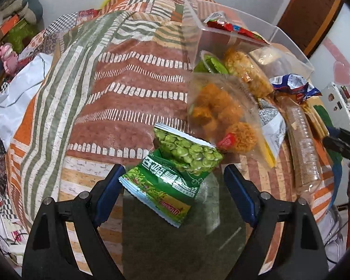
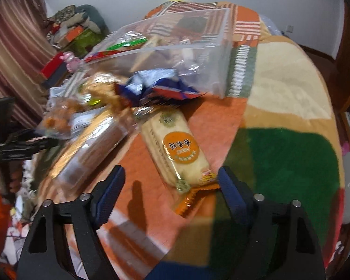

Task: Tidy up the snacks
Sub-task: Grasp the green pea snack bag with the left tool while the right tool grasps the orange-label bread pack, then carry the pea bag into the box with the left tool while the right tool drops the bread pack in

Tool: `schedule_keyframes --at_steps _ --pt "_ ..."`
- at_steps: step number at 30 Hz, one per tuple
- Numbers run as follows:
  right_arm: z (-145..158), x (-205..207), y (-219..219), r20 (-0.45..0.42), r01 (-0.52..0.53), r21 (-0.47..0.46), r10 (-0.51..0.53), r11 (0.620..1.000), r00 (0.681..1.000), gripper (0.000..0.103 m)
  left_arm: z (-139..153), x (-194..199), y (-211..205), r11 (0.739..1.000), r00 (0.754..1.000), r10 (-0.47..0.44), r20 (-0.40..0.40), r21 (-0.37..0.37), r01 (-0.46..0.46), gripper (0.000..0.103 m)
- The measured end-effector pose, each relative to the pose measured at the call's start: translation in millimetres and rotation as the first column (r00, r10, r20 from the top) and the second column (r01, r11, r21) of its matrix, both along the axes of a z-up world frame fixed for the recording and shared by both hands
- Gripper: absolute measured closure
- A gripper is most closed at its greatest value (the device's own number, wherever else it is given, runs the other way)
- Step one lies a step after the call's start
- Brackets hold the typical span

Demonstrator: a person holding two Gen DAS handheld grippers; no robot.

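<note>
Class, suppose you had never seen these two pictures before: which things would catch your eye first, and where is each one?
First, the green pea packet lying on the patchwork cloth between the open fingers of the left gripper. Next, the pale biscuit pack with its round orange label, just ahead of the right gripper. Behind the heap of snacks stands a clear plastic box.

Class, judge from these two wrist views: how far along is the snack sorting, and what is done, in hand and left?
Done: a few packets, one red, already lie in the clear plastic bin.
In hand: nothing gripped. The left gripper stands open around the green pea packets; the right gripper stands open around the orange-labelled biscuit pack.
Left: these, plus the fried puffs bag, the blue wrapper and the cracker sleeve.
</note>
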State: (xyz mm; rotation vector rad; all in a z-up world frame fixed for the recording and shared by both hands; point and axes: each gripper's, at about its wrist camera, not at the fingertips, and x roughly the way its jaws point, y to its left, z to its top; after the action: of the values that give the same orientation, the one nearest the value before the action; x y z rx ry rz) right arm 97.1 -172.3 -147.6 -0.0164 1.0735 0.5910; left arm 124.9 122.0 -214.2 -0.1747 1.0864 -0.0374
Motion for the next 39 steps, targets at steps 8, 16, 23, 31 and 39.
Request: schedule_keyframes --at_steps 8,16,23,31,39 --pt "7.3 5.8 5.9 0.036 0.027 0.030 -0.028 0.999 0.999 0.037 2.1 -4.8 -0.6 0.999 0.999 0.020 0.050 0.030 -0.022 0.039" --pt "-11.7 12.6 29.0 0.033 -0.016 -0.041 0.017 0.999 0.999 0.060 11.8 -22.2 -0.8 0.998 0.996 0.035 0.079 0.045 -0.038 0.043" --pt "0.8 2.6 16.8 0.065 0.005 -0.001 -0.005 1.000 0.998 0.072 38.6 -32.0 -0.8 0.996 0.989 0.047 0.140 0.064 -0.056 0.044" --pt "34.3 -8.0 6.3 0.129 0.015 0.063 -0.023 0.998 0.991 0.072 72.9 -25.8 -1.5 0.996 0.976 0.054 0.211 0.052 -0.067 0.044" --pt "68.7 -0.2 8.6 0.224 0.031 0.131 -0.060 0.991 0.973 0.072 109.7 -3.2 -15.4 0.998 0.956 0.027 0.292 0.044 -0.042 0.044"
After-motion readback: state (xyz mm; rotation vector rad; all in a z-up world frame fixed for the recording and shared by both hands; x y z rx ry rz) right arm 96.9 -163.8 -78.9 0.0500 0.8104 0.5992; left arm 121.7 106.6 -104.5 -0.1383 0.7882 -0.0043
